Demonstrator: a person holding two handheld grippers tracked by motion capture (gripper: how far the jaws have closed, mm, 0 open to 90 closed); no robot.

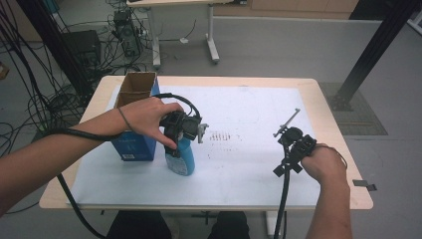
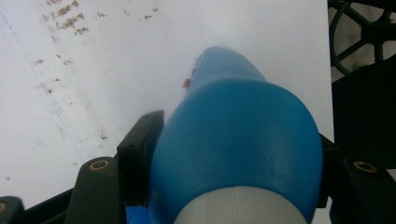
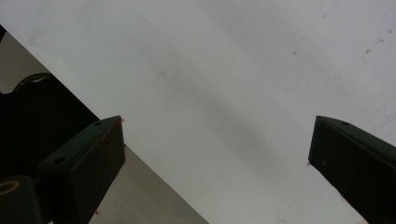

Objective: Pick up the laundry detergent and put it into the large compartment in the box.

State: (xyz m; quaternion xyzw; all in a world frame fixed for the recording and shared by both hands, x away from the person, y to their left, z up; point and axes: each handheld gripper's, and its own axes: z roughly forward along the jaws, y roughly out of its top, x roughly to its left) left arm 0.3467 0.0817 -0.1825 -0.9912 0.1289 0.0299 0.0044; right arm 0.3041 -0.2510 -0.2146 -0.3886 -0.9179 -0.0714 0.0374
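L hand-held gripper [image 1: 175, 143] clamped on blue bottle [image 1: 183, 158], R hand-held gripper [image 1: 283, 169] jaws apart

Lab: cable tangle [image 1: 37, 94] on floor, black frame struts [image 1: 370, 52].

High view above the table [image 1: 343, 149], facing forward and down; claw views close (shared: white sheet [image 1: 259, 169])

In the high view, the top of the blue bottle [image 1: 182, 158] is hidden under the left gripper [image 1: 175, 144]. In the left gripper view, its white cap [image 2: 239, 208] is cut off at the bottom edge, between the jaws. The label on the blue box [image 1: 133, 144] behind that gripper cannot be read.
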